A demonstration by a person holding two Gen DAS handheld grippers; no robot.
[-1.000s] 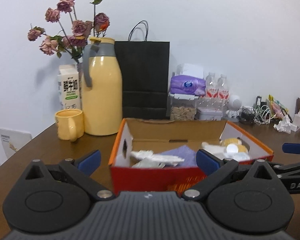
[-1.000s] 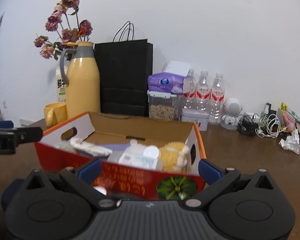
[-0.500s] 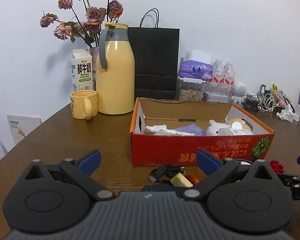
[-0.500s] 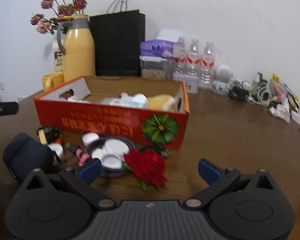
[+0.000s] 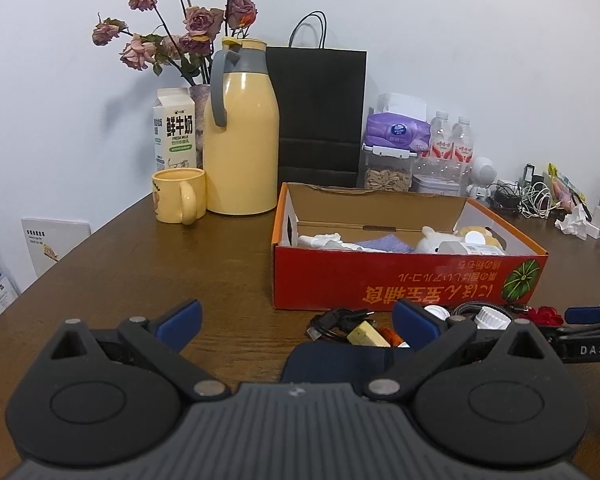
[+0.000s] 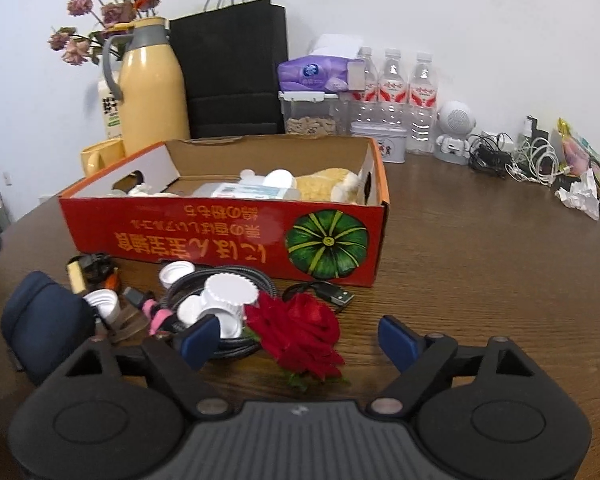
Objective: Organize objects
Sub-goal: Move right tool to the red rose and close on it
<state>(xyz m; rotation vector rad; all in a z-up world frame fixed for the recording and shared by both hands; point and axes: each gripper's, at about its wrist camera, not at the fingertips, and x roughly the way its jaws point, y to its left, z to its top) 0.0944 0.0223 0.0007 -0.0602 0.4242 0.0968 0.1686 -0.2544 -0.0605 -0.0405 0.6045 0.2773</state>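
Note:
A red cardboard box [image 5: 408, 280] [image 6: 220, 236] holds a plush toy, a bottle and cloths. In front of it lies a clutter: a red rose [image 6: 300, 332] [image 5: 544, 315], white caps [image 6: 230, 292], a coiled cable, a USB plug [image 6: 334, 295] and a navy pouch [image 6: 44, 320] [image 5: 332, 362]. My right gripper [image 6: 297, 342] straddles the rose. Its jaws are closing, and the pads stand clear of the petals. One of its fingers [image 5: 588, 314] shows in the left wrist view. My left gripper [image 5: 296, 322] is open above the table, just behind the pouch, with nothing between its fingers.
Behind the box stand a yellow thermos [image 5: 240, 160], a mug [image 5: 178, 196], a milk carton [image 5: 174, 128], a vase of dried roses, a black paper bag [image 5: 320, 112] and water bottles [image 6: 392, 92]. Tangled chargers [image 6: 512, 156] lie at the back right. The table's edge runs along the left.
Both grippers have drawn back from the box and tipped downward, bringing the clutter in front of it into view. The right gripper's fingers have narrowed around the rose.

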